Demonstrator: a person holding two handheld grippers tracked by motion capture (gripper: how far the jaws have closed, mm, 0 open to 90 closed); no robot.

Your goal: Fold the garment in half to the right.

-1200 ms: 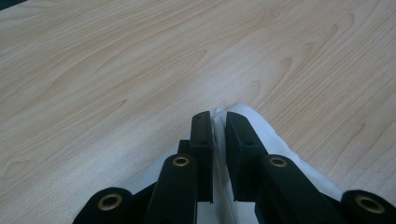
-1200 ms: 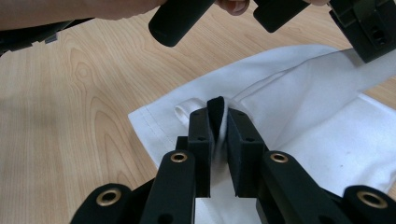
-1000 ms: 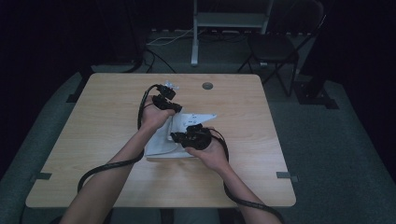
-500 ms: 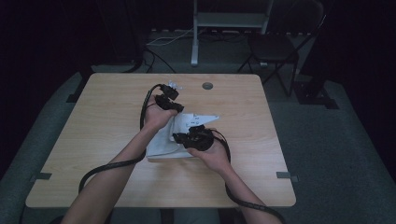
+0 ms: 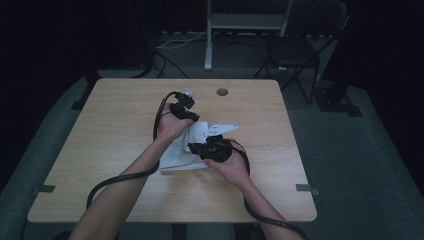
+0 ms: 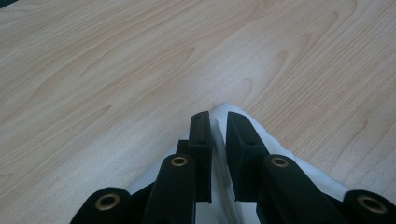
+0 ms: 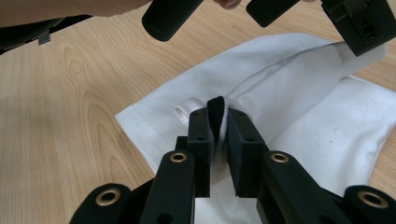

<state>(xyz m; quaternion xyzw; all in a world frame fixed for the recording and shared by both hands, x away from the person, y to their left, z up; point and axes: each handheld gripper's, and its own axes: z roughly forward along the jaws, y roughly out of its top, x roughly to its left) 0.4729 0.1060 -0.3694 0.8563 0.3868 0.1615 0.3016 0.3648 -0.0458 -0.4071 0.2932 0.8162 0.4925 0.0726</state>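
Observation:
A white cloth (image 5: pixel 175 159) lies partly folded in the middle of the wooden table (image 5: pixel 110 130). My left gripper (image 5: pixel 192 117) is at the cloth's far edge. In the left gripper view its jaws (image 6: pixel 217 119) are shut on a corner of the cloth (image 6: pixel 299 168), held just above the wood. My right gripper (image 5: pixel 194 147) sits at the cloth's near right side. In the right gripper view it (image 7: pixel 218 112) pinches a raised fold of the cloth (image 7: pixel 317 121). The left gripper's black body (image 7: pixel 362 23) shows farther off at the top of that view.
A small round grommet (image 5: pixel 222 92) sits in the tabletop near the far edge. Beyond the table stand a dark chair (image 5: pixel 295 52) and a metal stand (image 5: pixel 247 20). Cables trail from both grippers along the forearms to the near edge.

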